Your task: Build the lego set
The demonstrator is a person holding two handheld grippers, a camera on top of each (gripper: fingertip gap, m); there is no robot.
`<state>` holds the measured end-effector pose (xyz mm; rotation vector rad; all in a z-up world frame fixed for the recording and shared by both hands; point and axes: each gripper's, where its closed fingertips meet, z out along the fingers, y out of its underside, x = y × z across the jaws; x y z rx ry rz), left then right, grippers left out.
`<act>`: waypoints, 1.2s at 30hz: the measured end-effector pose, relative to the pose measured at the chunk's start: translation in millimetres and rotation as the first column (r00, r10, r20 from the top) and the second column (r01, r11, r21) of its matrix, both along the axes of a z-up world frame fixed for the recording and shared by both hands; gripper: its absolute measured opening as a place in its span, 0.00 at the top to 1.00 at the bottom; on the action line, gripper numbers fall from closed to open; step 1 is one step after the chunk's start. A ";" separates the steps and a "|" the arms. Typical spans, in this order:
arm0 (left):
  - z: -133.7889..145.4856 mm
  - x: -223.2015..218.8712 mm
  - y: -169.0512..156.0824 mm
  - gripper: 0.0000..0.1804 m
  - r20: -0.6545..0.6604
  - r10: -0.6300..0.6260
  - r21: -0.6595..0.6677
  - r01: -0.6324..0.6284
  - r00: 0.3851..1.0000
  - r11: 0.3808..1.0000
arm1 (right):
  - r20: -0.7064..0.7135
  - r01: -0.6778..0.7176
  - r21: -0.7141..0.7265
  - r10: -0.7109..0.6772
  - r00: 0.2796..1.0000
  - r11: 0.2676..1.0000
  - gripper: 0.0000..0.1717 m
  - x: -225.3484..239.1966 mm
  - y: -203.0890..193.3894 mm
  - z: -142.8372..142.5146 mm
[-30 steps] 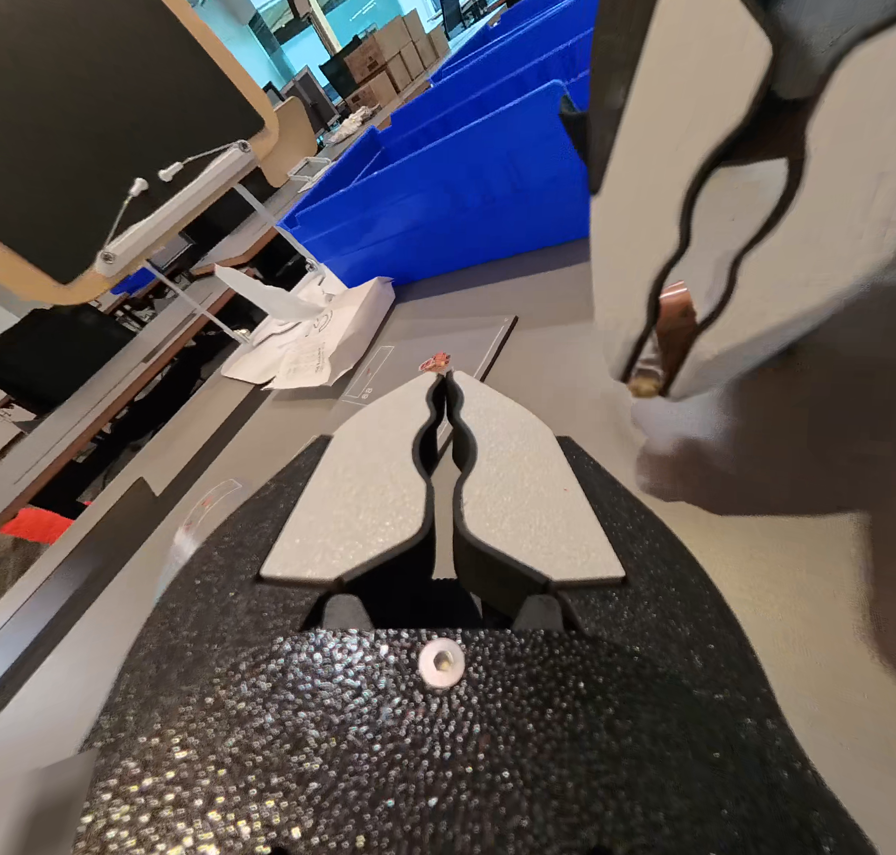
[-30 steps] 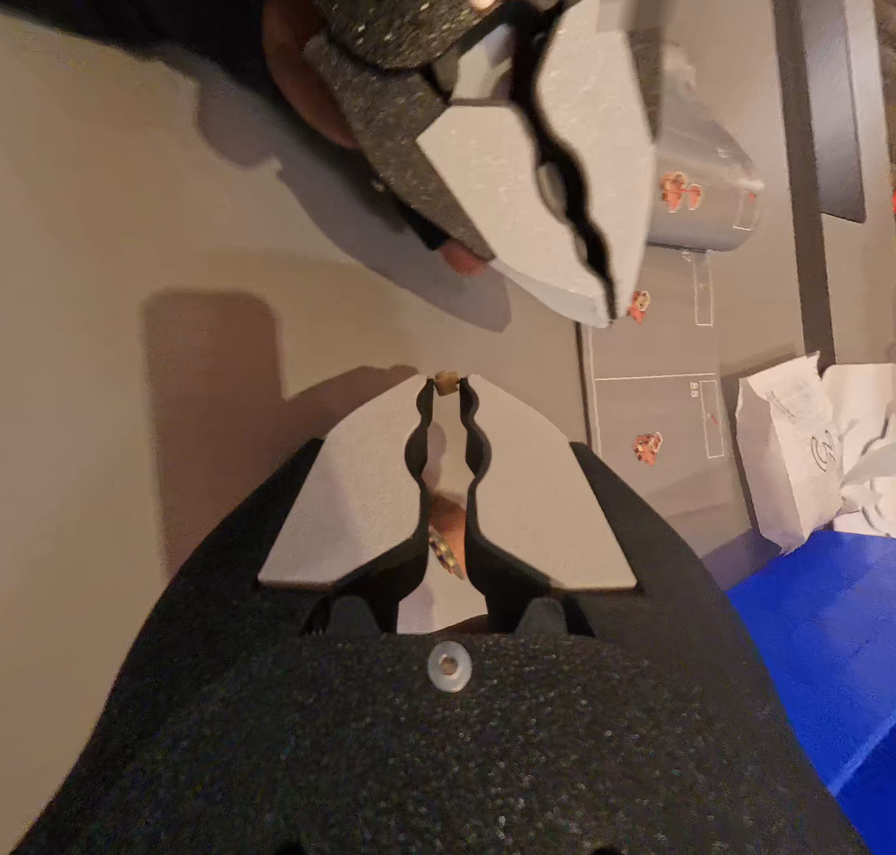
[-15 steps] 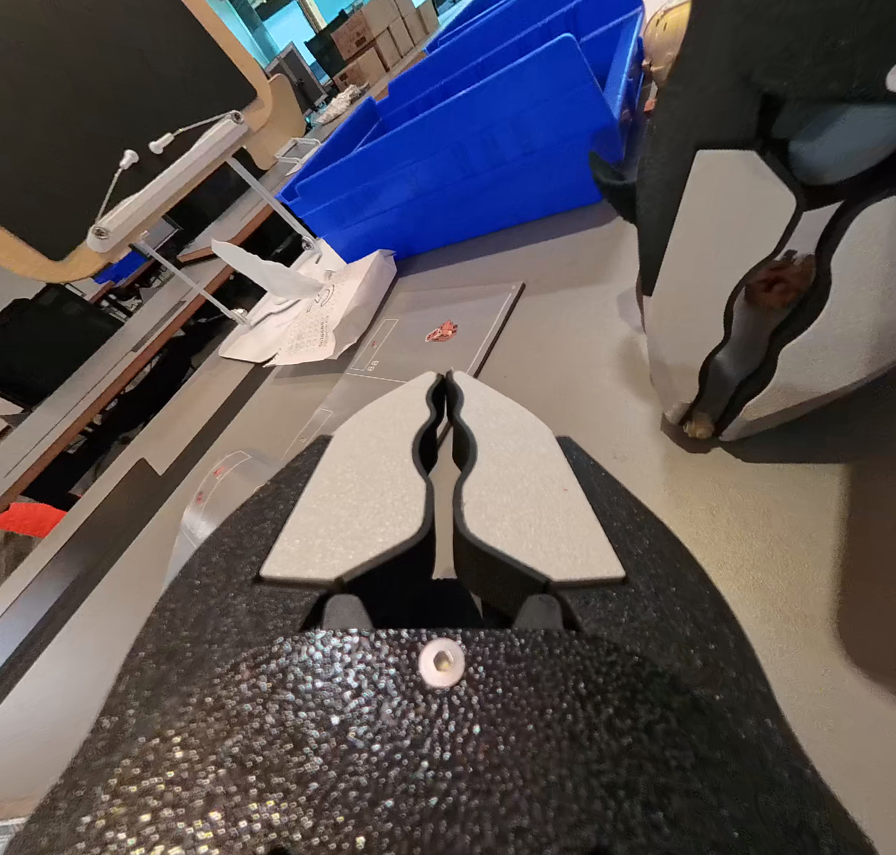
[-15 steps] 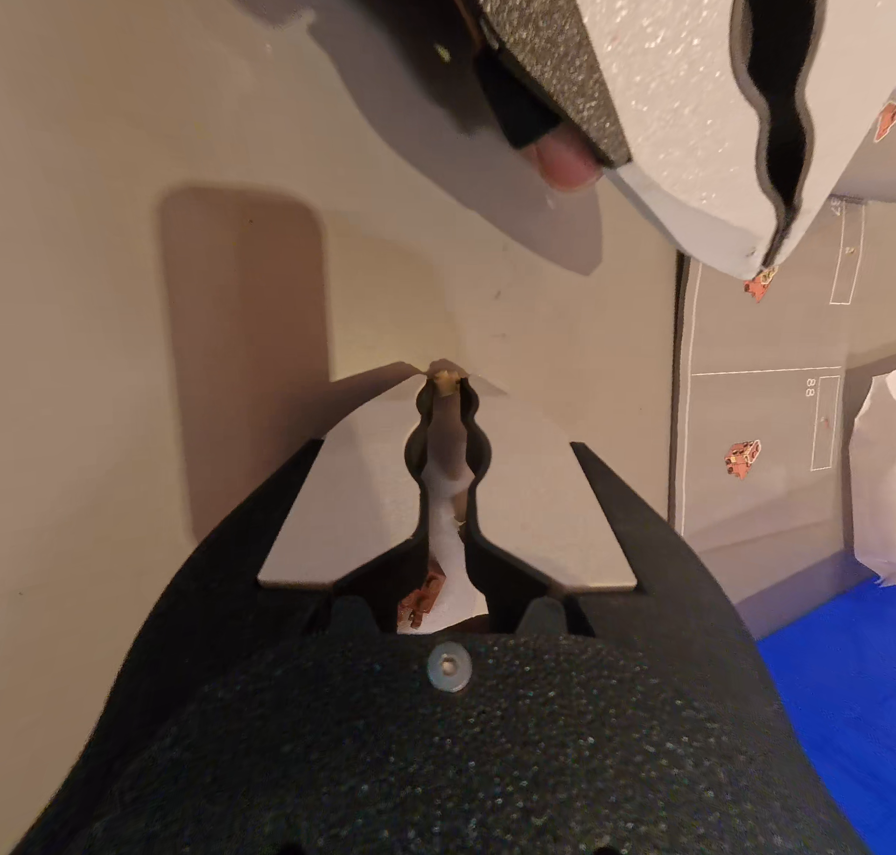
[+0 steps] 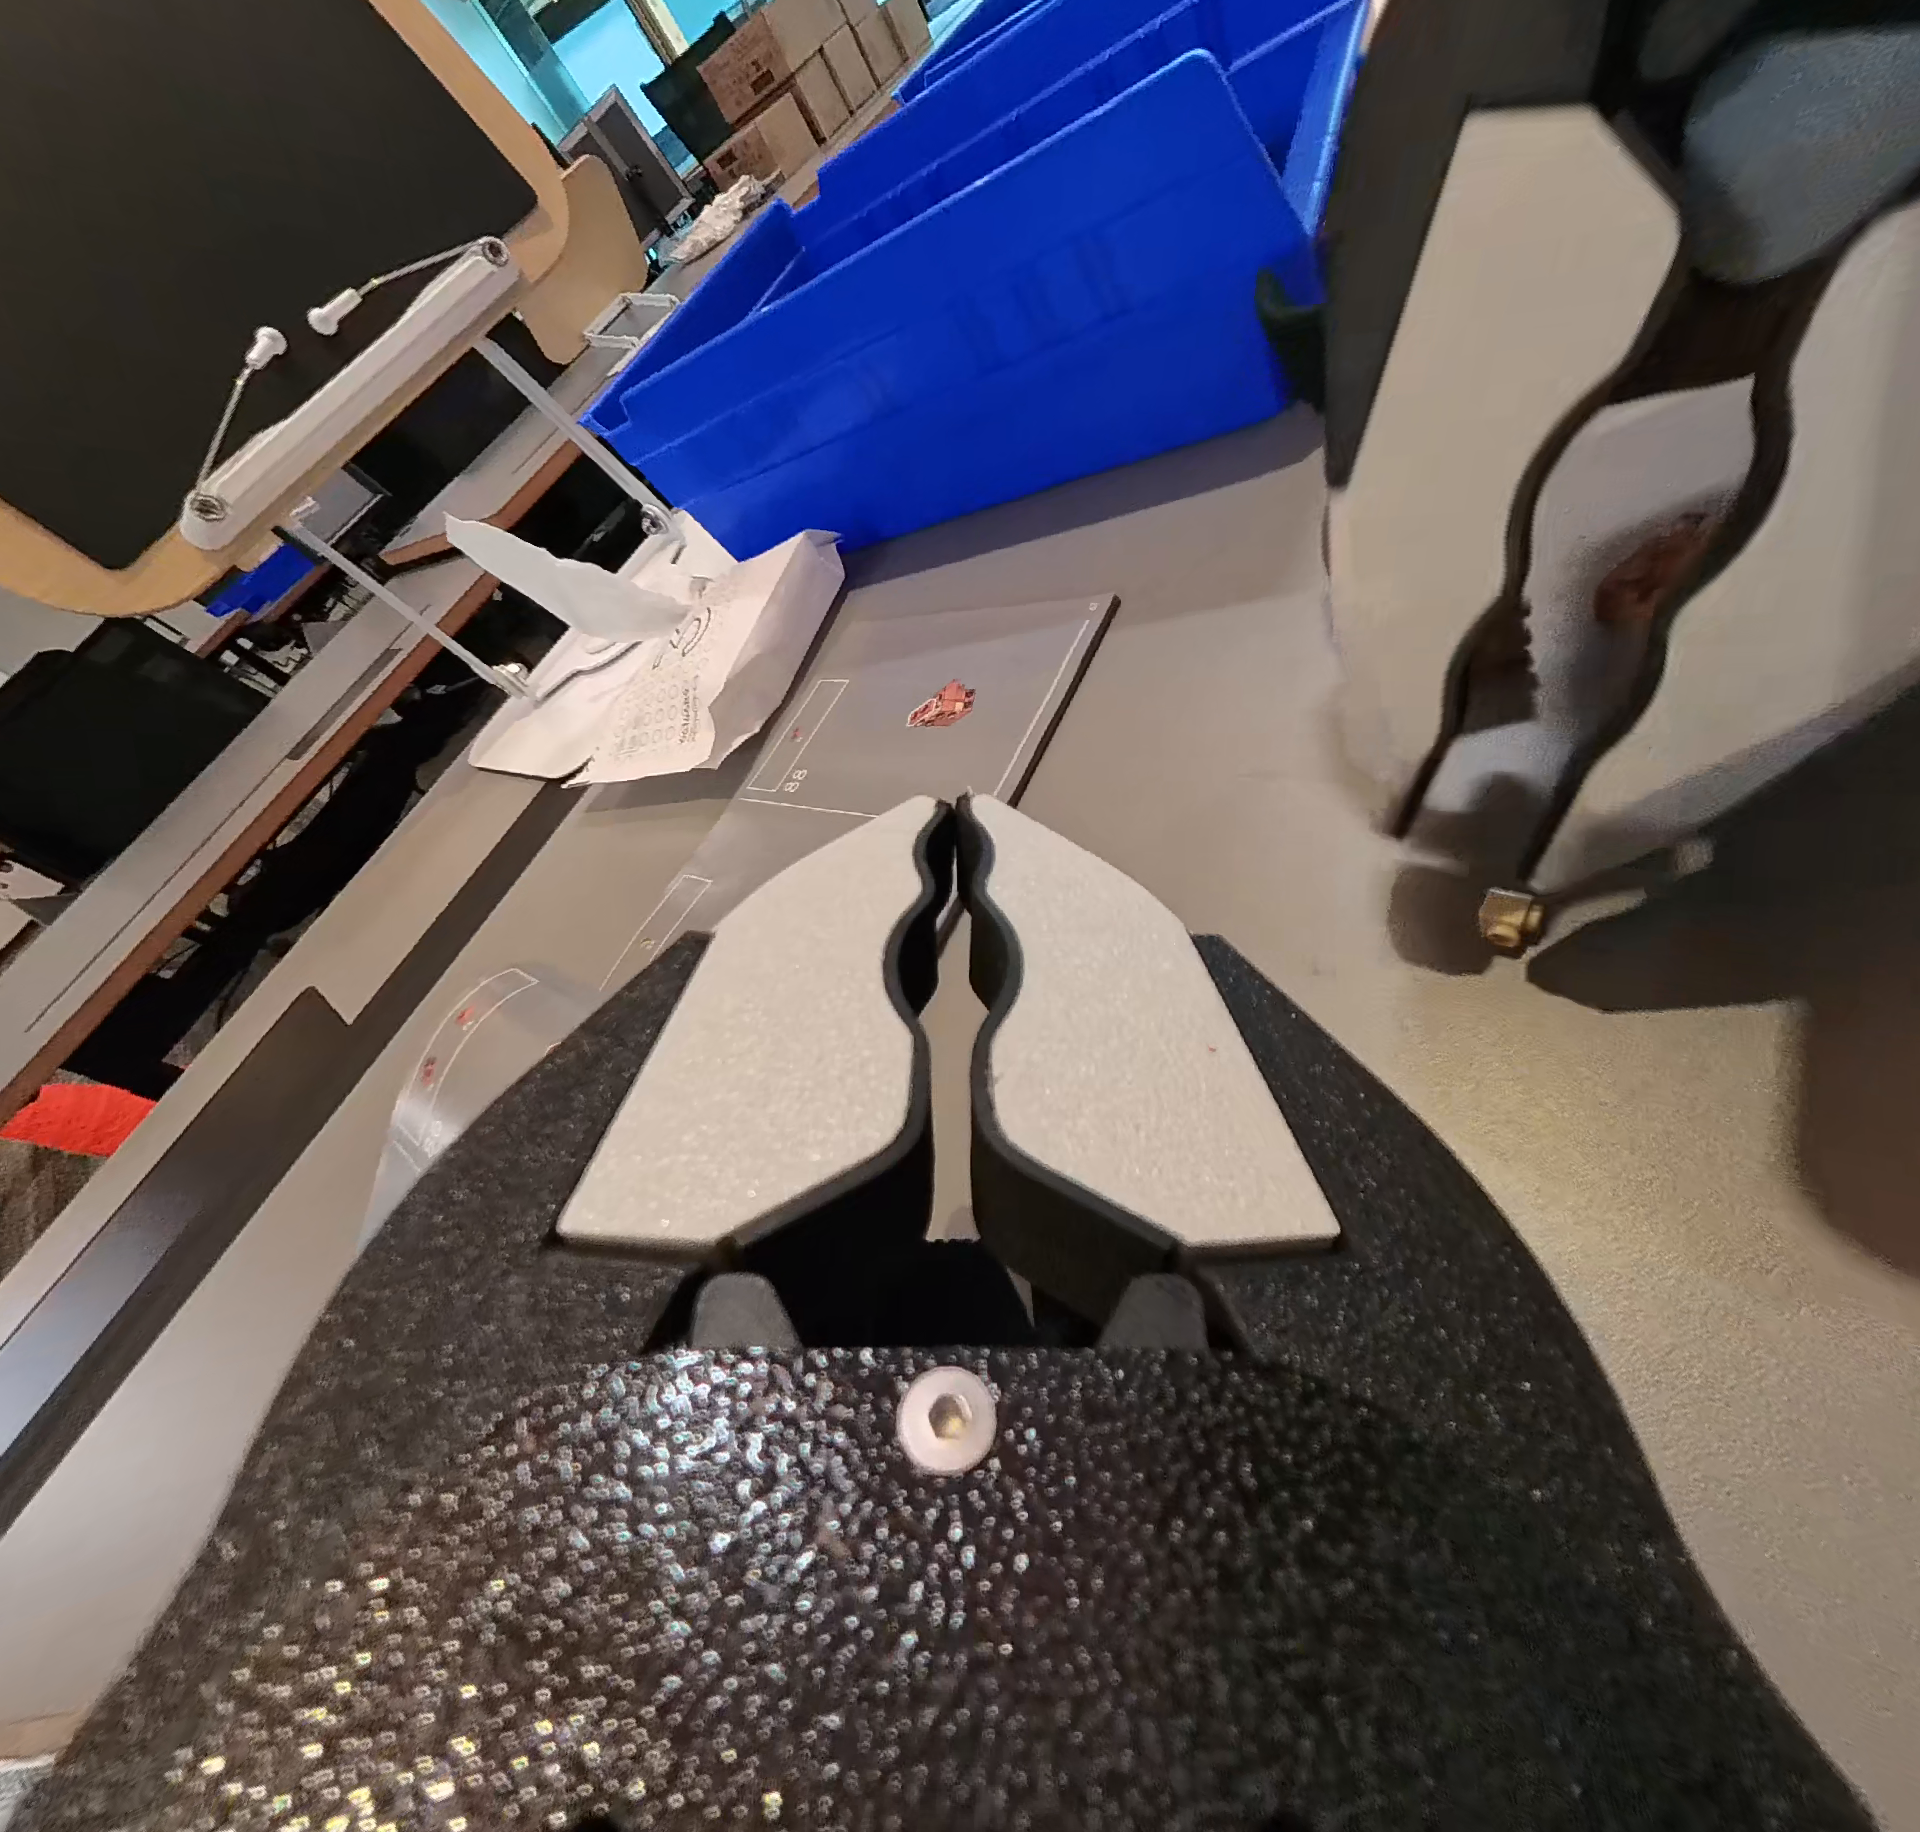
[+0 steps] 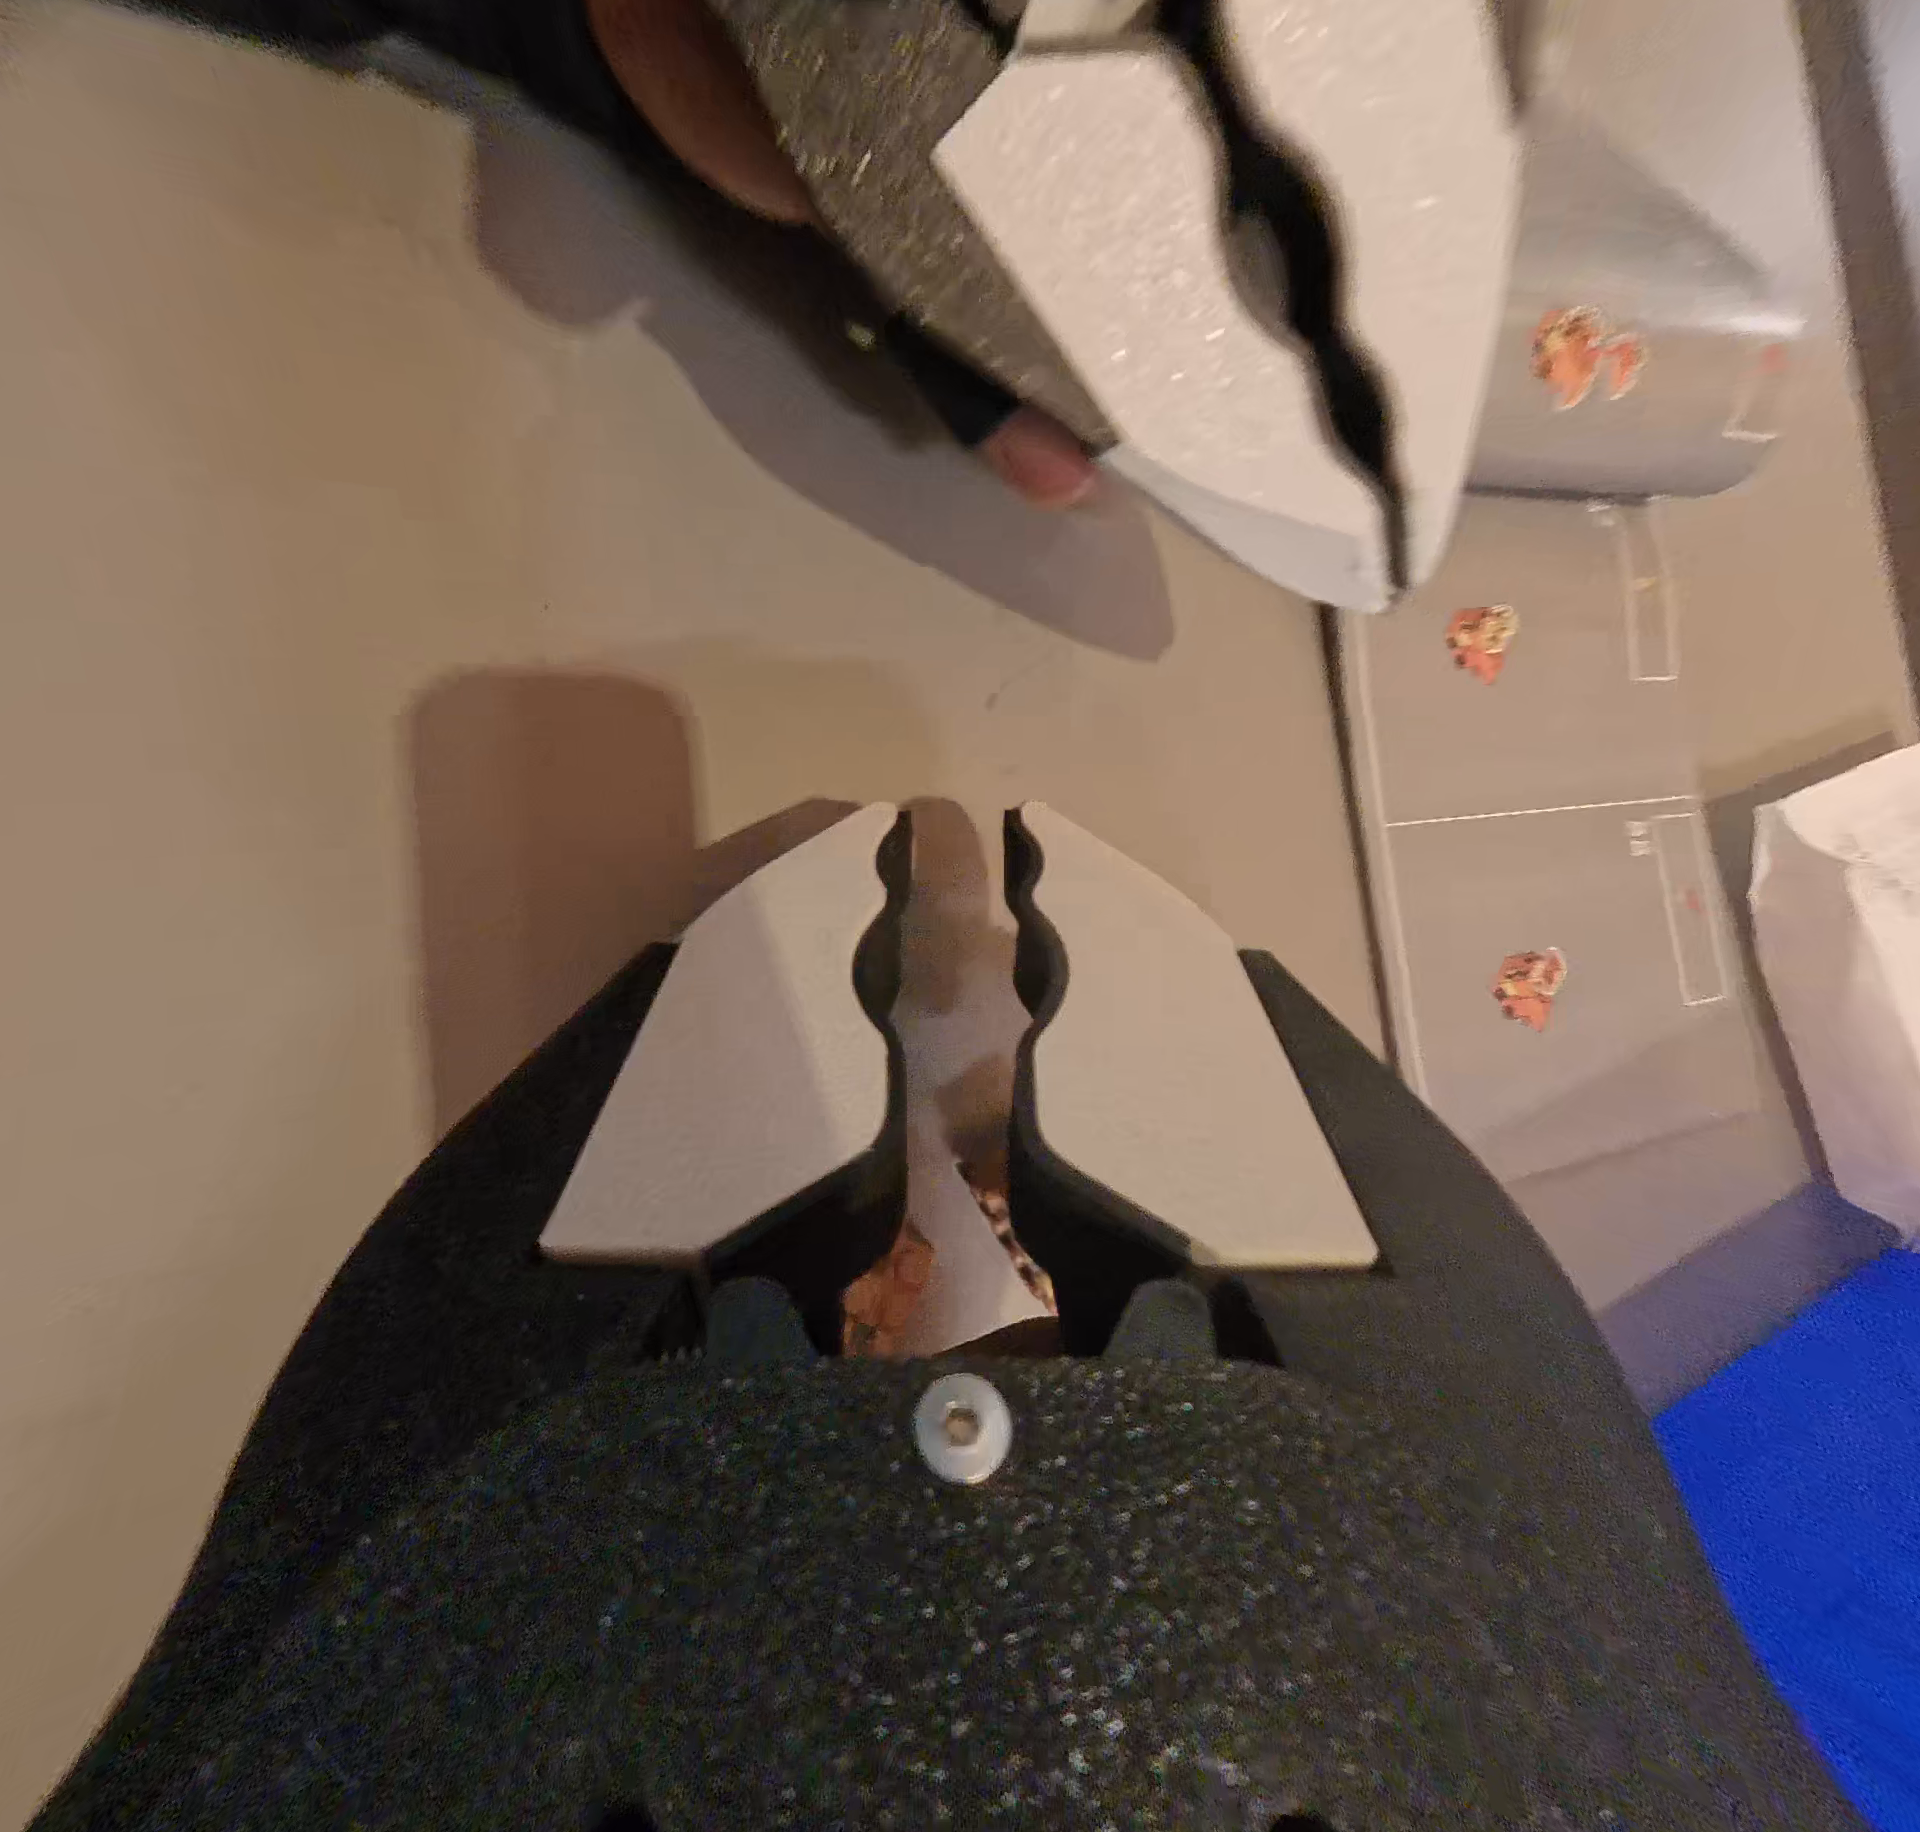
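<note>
Small brass fitting [image 5: 1510, 919] sits on the surface [image 5: 1195, 743] just below the spread right hand-held gripper [image 5: 1475, 826], right of frame; left hand-held gripper [image 5: 957, 801] pressed together on nothing.

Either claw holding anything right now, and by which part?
No. Left claw is shut on nothing; right claw is open, and the small brass fitting lies on the grey table just below its fingertips.

Your grey tabletop [image 5: 1195, 577] carries a small brass fitting [image 5: 1509, 918] at three o'clock, a dark printed mat [image 5: 935, 660] bearing a small red piece [image 5: 943, 704] centrally, crumpled white paper bags [image 5: 665, 702] at ten, blue bins [image 5: 987, 359] at twelve.
</note>
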<state>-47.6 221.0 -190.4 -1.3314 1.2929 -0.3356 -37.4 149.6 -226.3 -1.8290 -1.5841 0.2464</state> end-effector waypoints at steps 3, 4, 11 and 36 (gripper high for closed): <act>0.6 -1.3 1.2 1.00 0.004 0.006 -0.004 -0.006 1.000 1.000 | -0.122 0.047 0.042 -0.041 0.992 0.998 0.90 7.5 10.2 24.9; 0.6 -1.3 1.2 1.00 0.004 0.006 -0.004 -0.006 1.000 1.000 | -0.166 0.069 0.060 -0.058 0.984 0.996 0.90 12.3 14.7 33.7; -3.0 0.2 -0.7 1.00 -0.025 -0.003 0.010 0.003 1.000 1.000 | -0.389 0.240 0.132 -0.172 0.905 0.962 0.92 57.4 40.7 67.3; -9.9 -2.4 3.7 1.00 -0.078 0.003 0.042 0.000 0.997 0.999 | -0.498 0.440 0.212 -0.290 0.817 0.873 0.98 99.0 68.4 42.9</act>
